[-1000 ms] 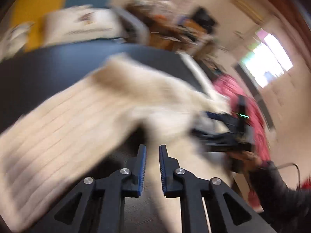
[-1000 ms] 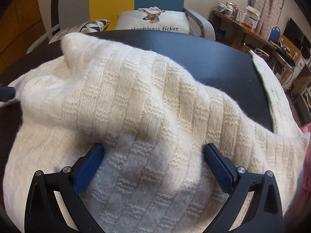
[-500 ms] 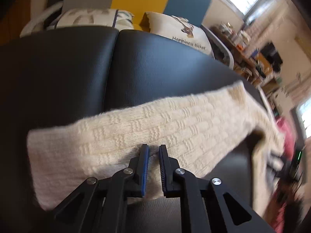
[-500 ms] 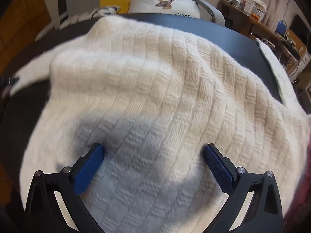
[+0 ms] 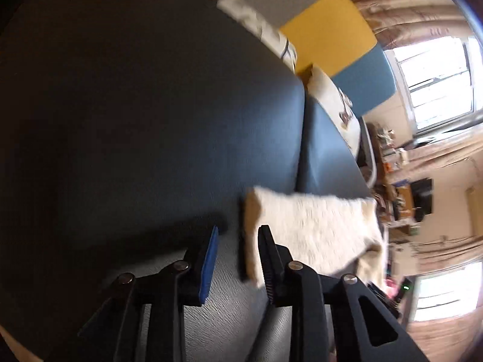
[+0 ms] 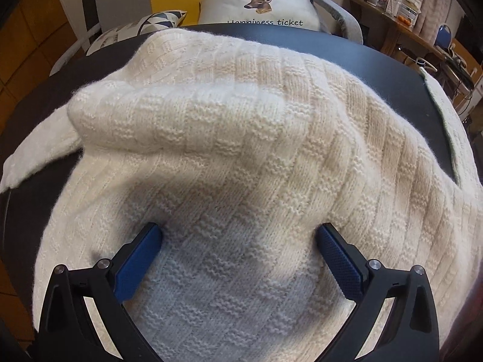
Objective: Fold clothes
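- Covering most of the right wrist view, the cream knitted sweater (image 6: 241, 138) lies spread on the dark table (image 6: 377, 60), with one fold bunched up across its middle.
- On the near left a sleeve (image 6: 33, 154) of it reaches out flat to the table edge.
- From the left wrist view I see only a blurred end of this sweater (image 5: 311, 229) on the bare dark table (image 5: 135, 120), on the right side.
- Behind the table, at the far side, stands a chair with a deer cushion (image 6: 256, 9) and a patterned cushion (image 6: 142, 25).
- My right gripper (image 6: 238, 241) is spread wide, its blue pads (image 6: 338, 256) on the knit, pinching nothing.
- My left gripper (image 5: 237, 241) is released, jaws apart; the sweater edge sits between them, not clamped.
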`<state>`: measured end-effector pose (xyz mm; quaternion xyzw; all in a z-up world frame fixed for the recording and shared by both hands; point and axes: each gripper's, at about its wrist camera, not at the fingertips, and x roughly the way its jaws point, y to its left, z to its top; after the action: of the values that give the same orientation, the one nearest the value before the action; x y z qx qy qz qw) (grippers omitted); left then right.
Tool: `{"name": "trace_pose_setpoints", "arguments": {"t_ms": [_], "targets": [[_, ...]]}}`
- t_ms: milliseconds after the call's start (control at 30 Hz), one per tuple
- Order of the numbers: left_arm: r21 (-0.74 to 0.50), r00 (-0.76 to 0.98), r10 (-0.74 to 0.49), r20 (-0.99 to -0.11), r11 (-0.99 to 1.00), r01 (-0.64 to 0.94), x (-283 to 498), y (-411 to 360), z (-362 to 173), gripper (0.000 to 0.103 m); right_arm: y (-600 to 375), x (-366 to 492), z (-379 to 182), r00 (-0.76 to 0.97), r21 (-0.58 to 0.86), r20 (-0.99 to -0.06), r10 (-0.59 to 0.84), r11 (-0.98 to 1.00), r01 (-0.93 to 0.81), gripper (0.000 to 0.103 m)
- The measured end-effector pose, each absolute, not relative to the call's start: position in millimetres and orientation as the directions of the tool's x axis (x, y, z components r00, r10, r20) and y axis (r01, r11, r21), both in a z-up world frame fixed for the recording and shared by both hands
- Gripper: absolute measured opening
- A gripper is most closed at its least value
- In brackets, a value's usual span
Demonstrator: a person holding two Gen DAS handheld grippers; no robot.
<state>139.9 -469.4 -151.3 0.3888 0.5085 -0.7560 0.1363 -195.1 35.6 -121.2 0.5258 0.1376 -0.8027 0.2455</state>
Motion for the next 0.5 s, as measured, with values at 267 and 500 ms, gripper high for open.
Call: {"name": "trace_pose_setpoints", "arguments": {"t_ms": [267,500], "targets": [[-0.755,-0.732,0.236,-0.638,-0.375,0.537,119,-458,-163,0.031,30,-186,-121,-0.328,0.022,-0.919,-0.220,-0.858,0.514,0.103],[-0.604,-0.710,0.006,-0.704,-0.531,0.595,113,-441,-122,0.003,-34,-160,-75,-0.355,0.060,-0.867,-0.350,-0.780,0.623,0.101]]}}
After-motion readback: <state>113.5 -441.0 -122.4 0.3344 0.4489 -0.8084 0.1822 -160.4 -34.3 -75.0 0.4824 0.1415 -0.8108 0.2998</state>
